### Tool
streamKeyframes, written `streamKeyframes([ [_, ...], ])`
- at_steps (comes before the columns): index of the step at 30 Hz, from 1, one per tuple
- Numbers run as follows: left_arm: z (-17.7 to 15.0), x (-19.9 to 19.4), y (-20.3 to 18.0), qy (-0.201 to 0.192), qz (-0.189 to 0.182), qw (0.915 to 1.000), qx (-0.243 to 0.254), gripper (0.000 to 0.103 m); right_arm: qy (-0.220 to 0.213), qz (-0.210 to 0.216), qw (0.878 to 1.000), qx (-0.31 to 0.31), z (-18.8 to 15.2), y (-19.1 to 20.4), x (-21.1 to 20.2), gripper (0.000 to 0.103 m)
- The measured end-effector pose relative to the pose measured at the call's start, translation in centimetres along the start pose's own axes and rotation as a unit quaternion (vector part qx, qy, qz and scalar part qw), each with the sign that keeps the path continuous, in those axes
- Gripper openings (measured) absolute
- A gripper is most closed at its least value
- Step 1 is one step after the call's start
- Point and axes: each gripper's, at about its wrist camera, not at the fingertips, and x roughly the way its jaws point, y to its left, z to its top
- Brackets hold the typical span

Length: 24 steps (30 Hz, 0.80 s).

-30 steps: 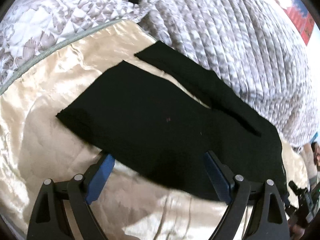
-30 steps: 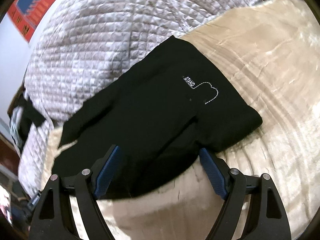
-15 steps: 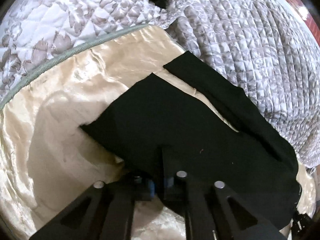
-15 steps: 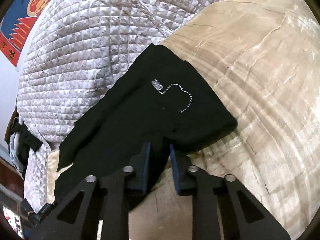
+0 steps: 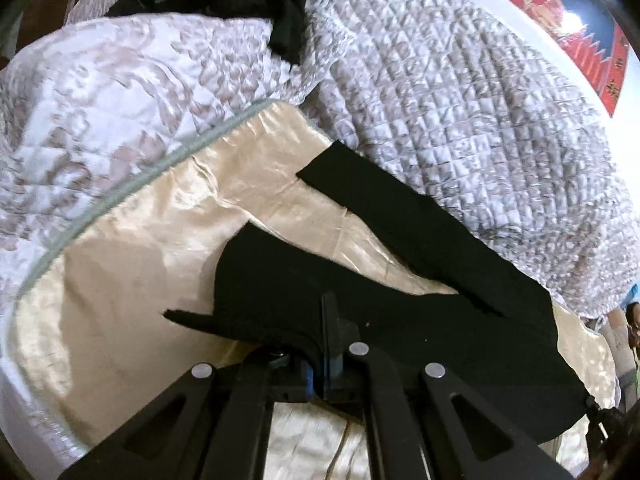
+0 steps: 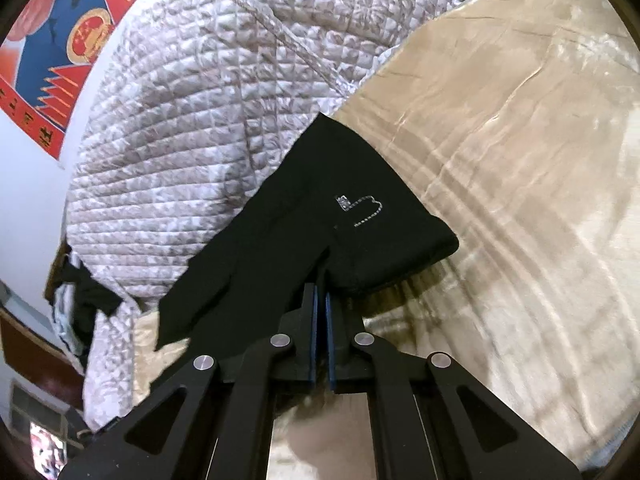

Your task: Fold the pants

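Black pants (image 5: 400,312) lie on a cream satin sheet (image 5: 132,280). My left gripper (image 5: 326,344) is shut on the near edge of the leg end and lifts it, so the fabric bunches; the far leg (image 5: 400,216) stretches toward the quilt. In the right wrist view the waist end of the pants (image 6: 320,224), with a small white stitched logo (image 6: 362,210), hangs lifted from my right gripper (image 6: 321,300), which is shut on its near edge.
A grey-white quilted bedspread (image 5: 440,92) is heaped behind the pants, also in the right wrist view (image 6: 192,120). Dark clothing (image 5: 280,4) lies on the quilt at the back. A red and blue poster (image 6: 60,40) hangs on the wall.
Both grippers went from open at the pants' near edge to shut on the fabric. Both ends are now lifted off the sheet and the legs have spread apart.
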Motion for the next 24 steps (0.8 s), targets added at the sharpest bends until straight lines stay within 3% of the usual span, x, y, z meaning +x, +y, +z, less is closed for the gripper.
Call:
streamKeyframes([
  [7,-3.3,-3.2,1.2,0.011,0.009,0.9997,0.022,0.004,0.008,0.003,1.000,-0.002,-2.6,-0.8,-5.0,0.002],
  [13,-5.8,-1.0,2.2,0.067,0.056,0.9956,0.035,0.004,0.055,-0.058,0.997,0.013,-5.6,-4.1,-4.3,0.002],
  [16,-5.6,-1.6,1.9,0.059,0.051,0.9962,0.040,0.005,0.066,-0.068,0.995,0.017,-6.1,-4.9,-3.6,0.002],
  [19,-5.4,-2.5,2.3,0.057,0.076,0.9950,0.033,0.010,0.074,-0.087,0.993,-0.014,-6.0,-4.0,-3.8,0.004],
  [22,-5.1,-3.9,3.1,0.031,0.121,0.9918,0.026,0.014,0.056,-0.133,0.989,-0.037,-5.9,-3.2,-5.6,0.020],
  [24,-4.5,-5.0,3.3,0.006,0.147,0.9888,0.025,0.015,0.025,-0.161,0.985,-0.062,-5.6,-2.5,-7.2,0.023],
])
